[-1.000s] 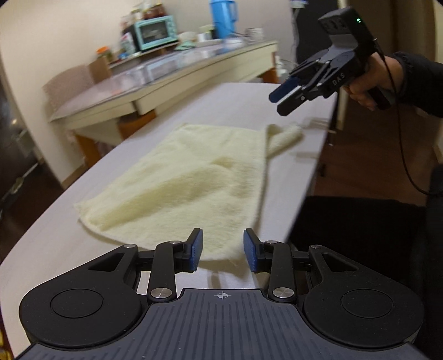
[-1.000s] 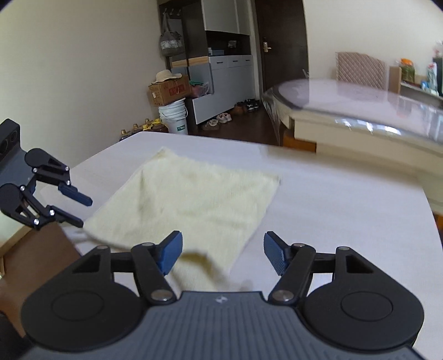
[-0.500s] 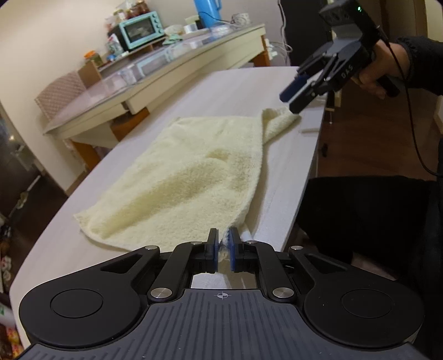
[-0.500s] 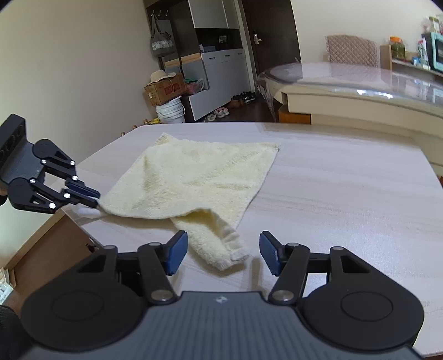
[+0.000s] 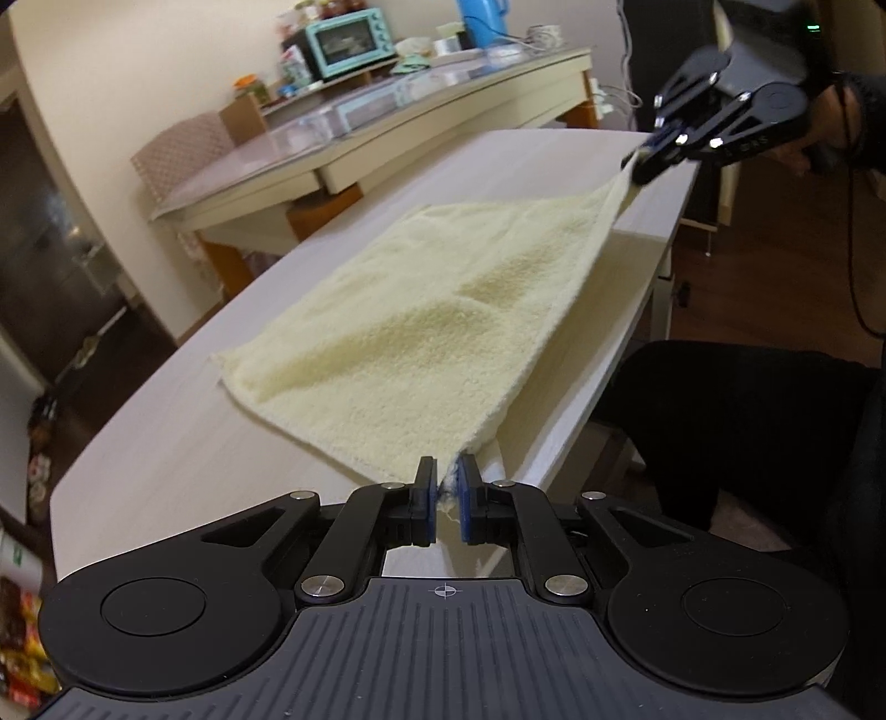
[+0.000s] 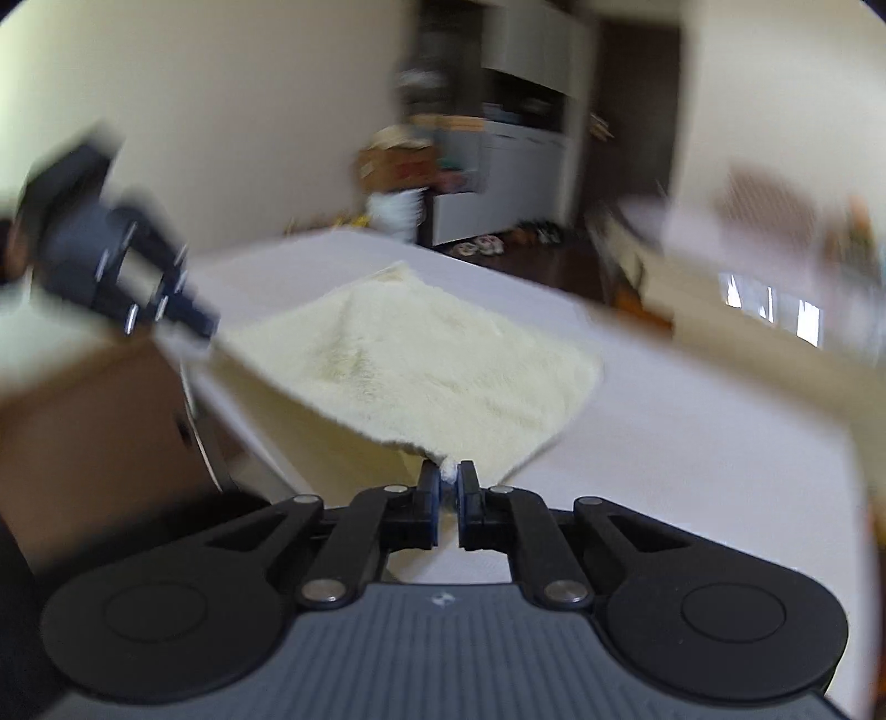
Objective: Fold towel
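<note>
A pale yellow towel [image 5: 443, 315] lies spread on a light wooden table [image 5: 183, 437], with its near edge lifted and stretched between both grippers. My left gripper [image 5: 446, 487] is shut on one near corner of the towel. My right gripper [image 6: 449, 481] is shut on the other near corner; it also shows in the left wrist view [image 5: 645, 160] at the upper right, pulling that corner up off the table. The towel [image 6: 421, 354] shows in the right wrist view too, with the left gripper [image 6: 196, 321] blurred at its left.
The table's near edge [image 5: 620, 354] runs along the right, with a person's dark clothing beyond it. A second table [image 5: 387, 138] with a teal oven [image 5: 346, 41] stands behind. Cabinets and boxes [image 6: 443, 160] stand at the far wall.
My right gripper has closed on its towel corner and lifted it. My left gripper stays shut on its corner and has risen, so the near edge is pulled taut.
</note>
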A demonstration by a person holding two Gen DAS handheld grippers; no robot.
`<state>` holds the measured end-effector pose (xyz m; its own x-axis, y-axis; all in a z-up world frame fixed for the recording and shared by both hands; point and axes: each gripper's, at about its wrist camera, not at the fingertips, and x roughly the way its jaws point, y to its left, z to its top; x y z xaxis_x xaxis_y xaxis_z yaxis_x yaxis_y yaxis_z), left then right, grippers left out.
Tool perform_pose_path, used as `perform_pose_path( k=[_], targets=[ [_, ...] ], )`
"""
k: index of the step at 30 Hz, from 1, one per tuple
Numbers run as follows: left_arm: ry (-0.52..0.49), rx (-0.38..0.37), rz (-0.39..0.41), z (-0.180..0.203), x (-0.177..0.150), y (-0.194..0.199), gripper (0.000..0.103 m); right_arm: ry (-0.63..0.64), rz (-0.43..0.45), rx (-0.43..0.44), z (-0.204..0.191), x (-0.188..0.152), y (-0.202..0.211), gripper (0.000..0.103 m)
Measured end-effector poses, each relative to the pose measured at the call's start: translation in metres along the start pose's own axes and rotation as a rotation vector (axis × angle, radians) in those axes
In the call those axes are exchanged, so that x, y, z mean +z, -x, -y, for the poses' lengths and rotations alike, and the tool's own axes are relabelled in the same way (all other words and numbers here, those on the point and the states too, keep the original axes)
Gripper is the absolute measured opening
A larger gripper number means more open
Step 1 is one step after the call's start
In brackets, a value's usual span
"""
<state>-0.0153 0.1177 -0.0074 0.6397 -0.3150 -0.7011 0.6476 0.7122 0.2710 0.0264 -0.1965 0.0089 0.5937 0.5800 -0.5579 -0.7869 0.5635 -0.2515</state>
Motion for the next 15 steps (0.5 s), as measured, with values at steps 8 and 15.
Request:
perform_pose_path(
  k=[8,15],
  targets=[
    [0.080,0.036,0.021,-0.002,-0.016,0.013,0.008,0.449,0.007,-0.035,-0.006,0.082,-0.020,0.007],
    [0.158,0.048,0.043,-0.003,-0.032,0.017,0.008,0.649,-0.015,0.050,-0.001,0.145,-0.090,0.007]
  ],
)
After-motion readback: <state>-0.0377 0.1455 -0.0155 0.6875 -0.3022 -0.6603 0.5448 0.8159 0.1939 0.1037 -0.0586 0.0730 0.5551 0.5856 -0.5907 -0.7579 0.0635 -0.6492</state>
